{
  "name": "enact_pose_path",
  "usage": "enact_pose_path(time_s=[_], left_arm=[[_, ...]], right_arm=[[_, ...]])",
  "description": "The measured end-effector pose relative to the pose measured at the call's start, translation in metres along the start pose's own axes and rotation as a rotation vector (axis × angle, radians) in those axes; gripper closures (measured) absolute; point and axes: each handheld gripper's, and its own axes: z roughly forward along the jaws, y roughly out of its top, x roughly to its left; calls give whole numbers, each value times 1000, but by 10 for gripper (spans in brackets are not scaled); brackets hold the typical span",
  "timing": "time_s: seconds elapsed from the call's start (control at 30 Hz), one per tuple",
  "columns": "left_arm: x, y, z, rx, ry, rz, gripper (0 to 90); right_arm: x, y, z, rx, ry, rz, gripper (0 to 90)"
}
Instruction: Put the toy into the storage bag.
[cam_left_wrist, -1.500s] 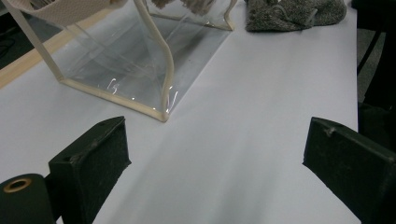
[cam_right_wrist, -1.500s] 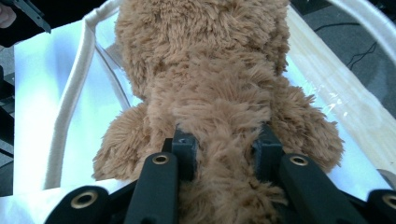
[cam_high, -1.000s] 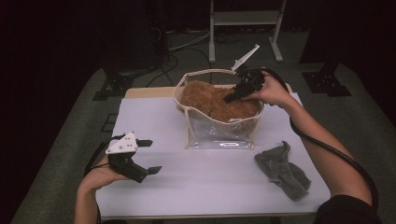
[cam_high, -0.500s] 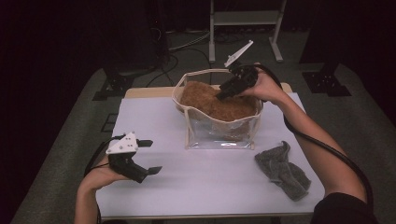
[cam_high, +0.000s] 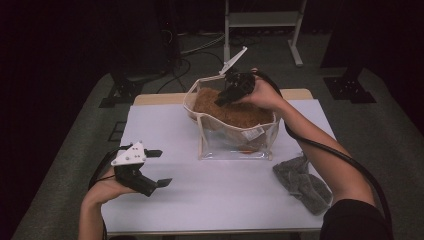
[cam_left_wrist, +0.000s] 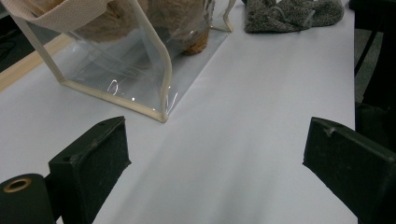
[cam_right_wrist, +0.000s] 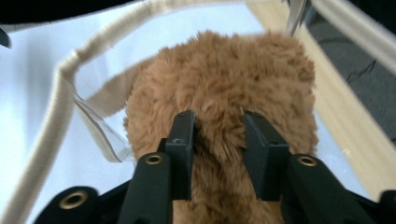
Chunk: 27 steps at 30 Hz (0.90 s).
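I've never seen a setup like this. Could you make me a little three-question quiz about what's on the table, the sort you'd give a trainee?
1. True or false: the right gripper has its jaws pinched on the brown furry fabric inside the clear bag.
2. What lies on the white table to the right of the bag?
A. a grey knitted cloth
B. a red cup
C. a book
3. Fill in: the left gripper rests near the table's front left with its jaws ____.

Key
1. True; fur bulges between the pads.
2. A, the grey knitted cloth.
3. open, with nothing between them.
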Motion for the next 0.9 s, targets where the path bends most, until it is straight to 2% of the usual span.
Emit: enact_pose_path(time_s=[0.13,0.3,0.47,0.7,0.9], left_arm=[[0,0,-1,-1,1,2,60],[0,0,1,0,-1,0,60],[-1,2,2,-2,-3,-1,60],[0,2,1,-9,1,-4,60],[0,3,1,-6,6,1,60]], right_arm=[[-2,-6,9,41,3,14,702],[-5,-14,8,78,9,37,723],[-3,-16,-1,25,22,44,676],[3,-19,-26,-59,44,62,603],[9,-31,-49,-101,50,65,534]])
